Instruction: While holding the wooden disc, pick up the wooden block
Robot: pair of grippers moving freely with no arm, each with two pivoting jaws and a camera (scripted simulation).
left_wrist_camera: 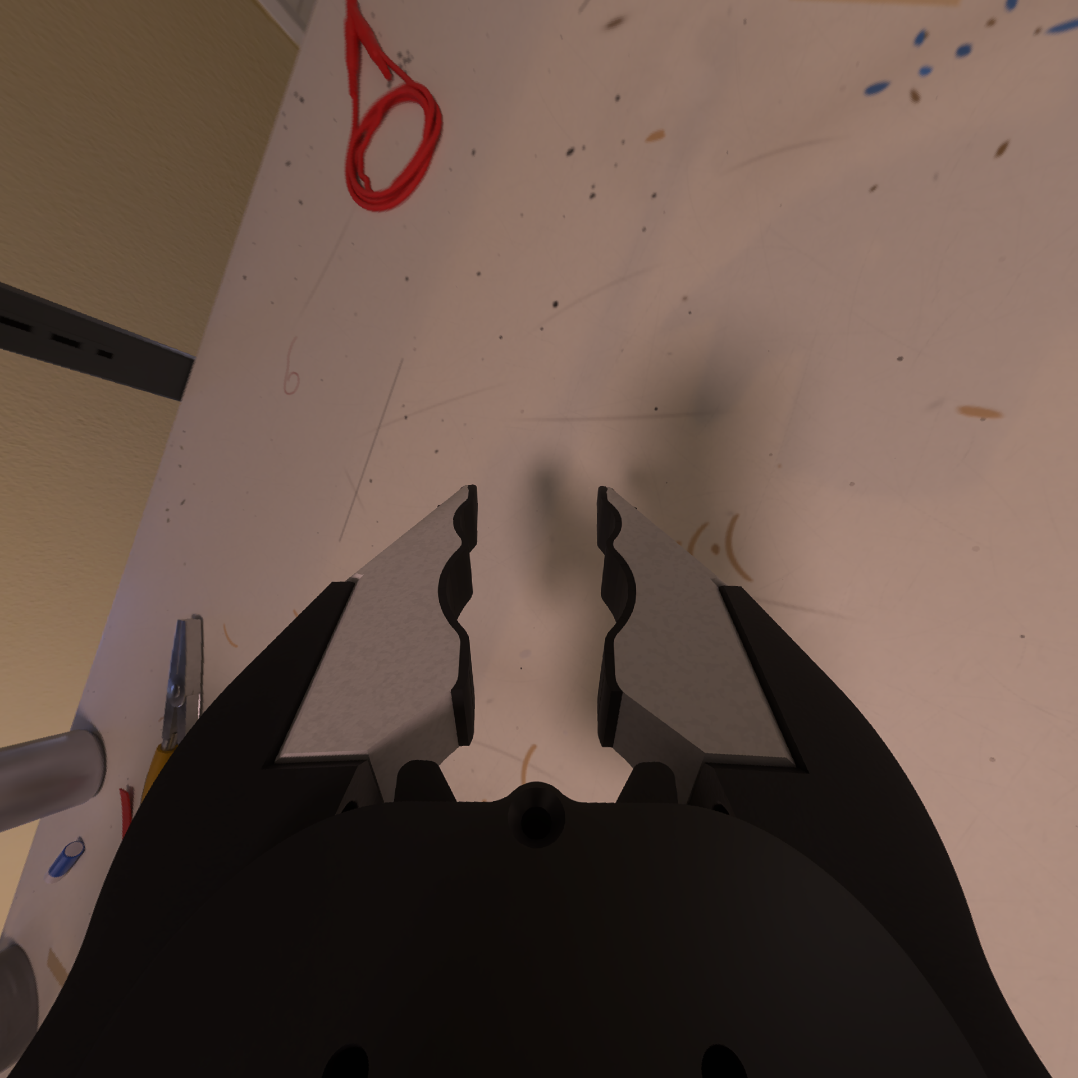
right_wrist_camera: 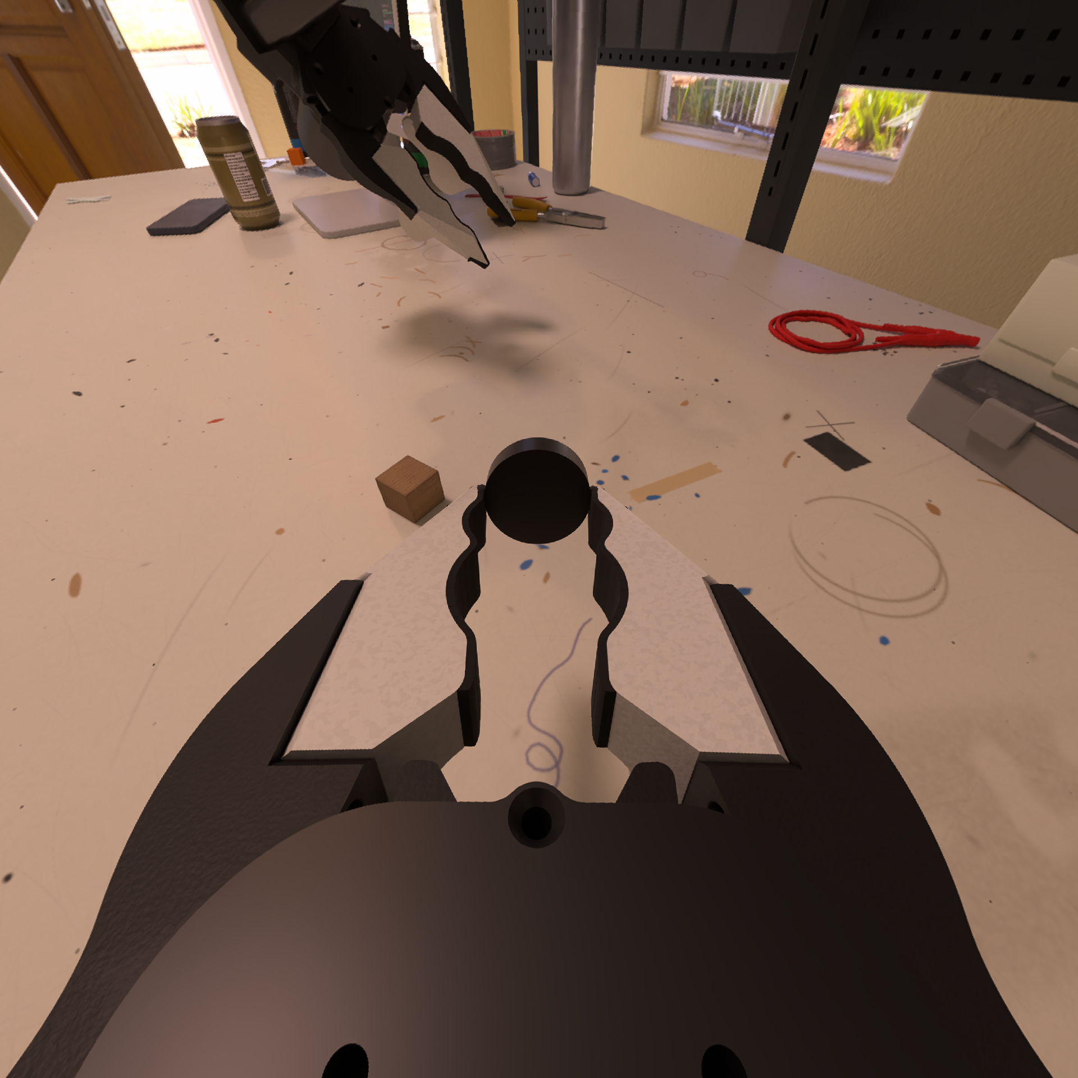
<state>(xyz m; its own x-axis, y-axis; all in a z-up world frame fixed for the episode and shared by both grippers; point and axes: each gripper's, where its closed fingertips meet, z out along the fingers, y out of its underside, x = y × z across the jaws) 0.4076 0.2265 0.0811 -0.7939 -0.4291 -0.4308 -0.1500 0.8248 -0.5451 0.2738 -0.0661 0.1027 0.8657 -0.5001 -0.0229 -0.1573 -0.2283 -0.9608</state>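
Note:
My right gripper (right_wrist_camera: 536, 493) is shut on a dark round wooden disc (right_wrist_camera: 535, 493), held by its edges between the fingertips above the table. A small light-brown wooden block (right_wrist_camera: 410, 487) sits on the table just left of the right gripper's left fingertip, apart from it. My left gripper (left_wrist_camera: 536, 490) is open and empty, hovering over bare tabletop. It also shows in the right wrist view (right_wrist_camera: 499, 242), high at the far side of the table, tilted down and well away from the block. The block and the disc do not show in the left wrist view.
A red coiled cord (right_wrist_camera: 840, 332) (left_wrist_camera: 391, 140) lies on the speckled white table (right_wrist_camera: 233, 408). At the far side are a can (right_wrist_camera: 236, 172), a dark pad (right_wrist_camera: 186, 216), a white slab (right_wrist_camera: 344, 213), pliers (right_wrist_camera: 554, 214), a metal post (right_wrist_camera: 574, 99). A grey case (right_wrist_camera: 1003, 420) stands at the right.

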